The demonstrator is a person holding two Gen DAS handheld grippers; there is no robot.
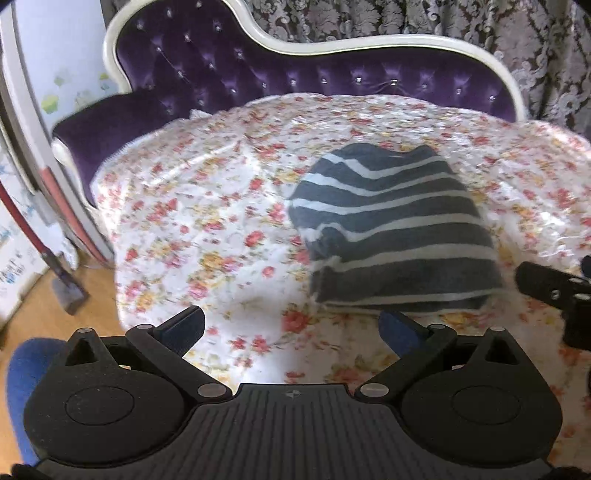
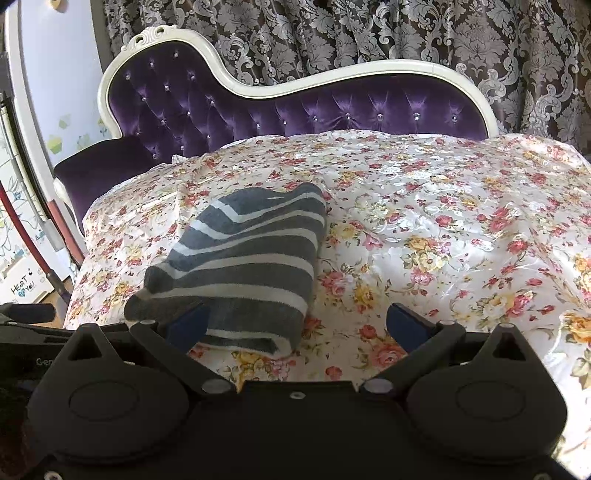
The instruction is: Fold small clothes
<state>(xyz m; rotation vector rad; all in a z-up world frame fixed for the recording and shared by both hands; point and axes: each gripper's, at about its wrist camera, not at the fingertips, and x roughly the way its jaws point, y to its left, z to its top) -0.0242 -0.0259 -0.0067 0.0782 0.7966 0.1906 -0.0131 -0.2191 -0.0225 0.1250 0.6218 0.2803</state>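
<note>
A folded grey garment with white stripes (image 1: 395,229) lies on the floral sheet (image 1: 207,221) that covers the sofa seat. It also shows in the right wrist view (image 2: 243,258), left of centre. My left gripper (image 1: 293,325) is open and empty, just in front of and left of the garment's near edge. My right gripper (image 2: 297,323) is open and empty; its left finger (image 2: 190,325) overlaps the garment's near edge in the view. Part of the right gripper (image 1: 554,291) shows at the right edge of the left wrist view.
The purple tufted sofa back (image 2: 295,107) with a white frame stands behind the seat. Patterned curtains (image 2: 369,33) hang behind it. A wood floor (image 1: 55,325), a red-handled tool (image 1: 44,254) and a blue object (image 1: 22,376) are at the left.
</note>
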